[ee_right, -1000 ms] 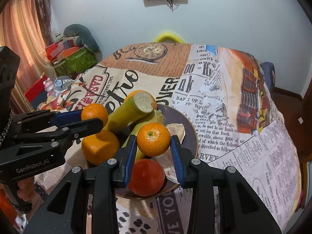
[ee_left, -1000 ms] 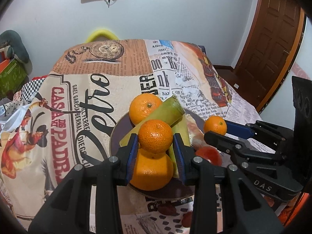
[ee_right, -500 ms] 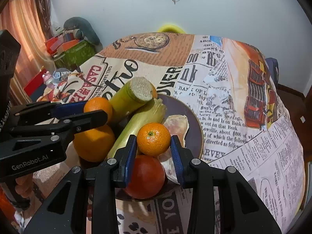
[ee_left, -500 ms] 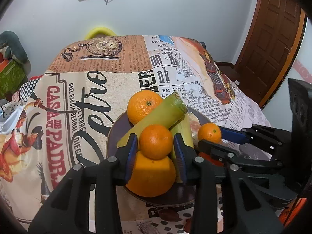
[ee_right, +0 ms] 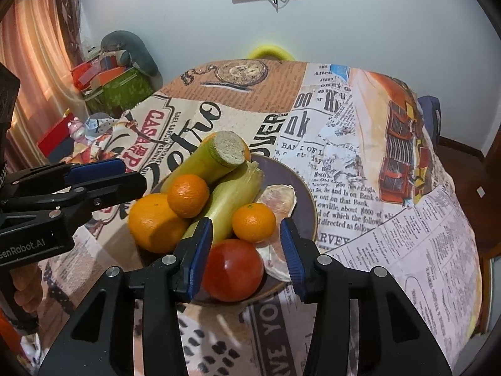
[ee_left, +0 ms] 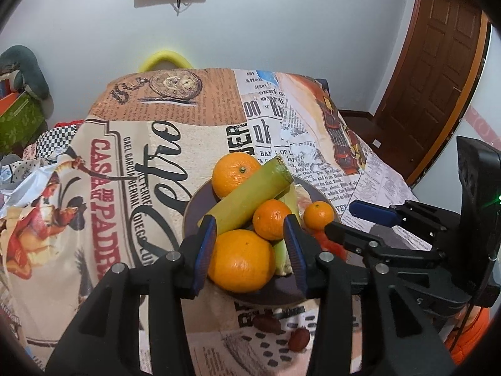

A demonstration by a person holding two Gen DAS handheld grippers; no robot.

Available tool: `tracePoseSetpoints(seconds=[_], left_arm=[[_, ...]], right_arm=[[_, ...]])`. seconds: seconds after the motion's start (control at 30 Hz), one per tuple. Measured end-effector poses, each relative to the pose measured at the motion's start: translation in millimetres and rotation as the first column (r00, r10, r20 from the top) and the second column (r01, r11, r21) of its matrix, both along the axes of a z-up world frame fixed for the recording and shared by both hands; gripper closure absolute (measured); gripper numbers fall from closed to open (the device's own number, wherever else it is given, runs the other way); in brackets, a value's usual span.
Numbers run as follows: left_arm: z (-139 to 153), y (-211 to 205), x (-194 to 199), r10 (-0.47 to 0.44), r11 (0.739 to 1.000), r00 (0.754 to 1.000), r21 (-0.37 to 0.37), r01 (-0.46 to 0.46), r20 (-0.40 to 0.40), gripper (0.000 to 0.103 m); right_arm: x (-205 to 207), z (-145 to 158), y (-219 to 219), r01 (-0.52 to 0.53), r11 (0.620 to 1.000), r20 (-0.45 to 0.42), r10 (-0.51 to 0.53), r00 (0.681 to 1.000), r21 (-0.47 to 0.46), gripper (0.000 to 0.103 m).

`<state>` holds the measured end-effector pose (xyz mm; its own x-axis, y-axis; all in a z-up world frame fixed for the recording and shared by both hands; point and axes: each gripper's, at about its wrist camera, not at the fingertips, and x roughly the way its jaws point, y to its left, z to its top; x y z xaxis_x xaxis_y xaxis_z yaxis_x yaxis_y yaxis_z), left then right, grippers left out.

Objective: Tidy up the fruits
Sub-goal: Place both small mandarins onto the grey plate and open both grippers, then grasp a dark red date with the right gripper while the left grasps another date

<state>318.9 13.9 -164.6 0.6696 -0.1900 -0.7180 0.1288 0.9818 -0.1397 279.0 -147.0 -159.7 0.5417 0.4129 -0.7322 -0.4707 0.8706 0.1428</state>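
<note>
A dark plate (ee_left: 194, 206) (ee_right: 305, 200) holds the fruit pile. A big orange (ee_left: 241, 261) (ee_right: 153, 222), a far orange (ee_left: 233, 174), two green stalks (ee_left: 250, 199) (ee_right: 203, 163) and a red tomato (ee_right: 233, 269) lie in it. One small mandarin (ee_left: 271, 219) (ee_right: 188, 195) rests on the pile; another (ee_left: 318, 215) (ee_right: 253, 222) rests above the tomato. My left gripper (ee_left: 250, 250) is open around the big orange, its jaws apart from the mandarin. My right gripper (ee_right: 247, 250) is open above the tomato, clear of the second mandarin.
The table wears a newspaper-print cloth (ee_left: 125, 163). Two small dark red fruits (ee_left: 266, 324) lie on the cloth in front of the plate. A pale peeled piece (ee_right: 278, 197) lies on the plate's right side. A yellow chair back (ee_left: 164, 59) stands behind the table; a door (ee_left: 438, 62) is at right.
Both grippers opened and let go of their mandarins, which now rest on the pile in the plate. Both grippers drew back and lowered slightly.
</note>
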Motion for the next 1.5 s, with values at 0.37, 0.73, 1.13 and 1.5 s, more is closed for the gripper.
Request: tracePoseSetpoints(seconds=[0.37,0.73,1.13,1.5], left_arm=[[16.4,16.7,-40.8,0.009,1.0,1.0,-0.024,-0.009,-0.004,0.059],[16.5,35.5,-88.6,0.045,0.999,0.999,0.026,-0.045,-0.014,0.057],[-14.6,52.4,-108.9,0.084,0.995,0.994,0.068,-0.079,-0.072,0.042],[-46.7,47.2,-101.1,0.06,0.996,0.988,0.072,-0.05,-0.14,0.042]], right_arm=[[-40.9,24.5,1.8,0.009,1.0,0.038,-0.01,0.999,0.013,0.055],[-76.3,18.6,17.2,-0.021,1.0,0.015,0.022,1.0,-0.013,0.055],[-86.1,-29.8,40.8,-0.079,0.995,-0.102,0.072,0.992,-0.069,0.055],[-74.8,-54.1,50.1,-0.088,0.994,-0.174,0.075,0.982,-0.068,0.07]])
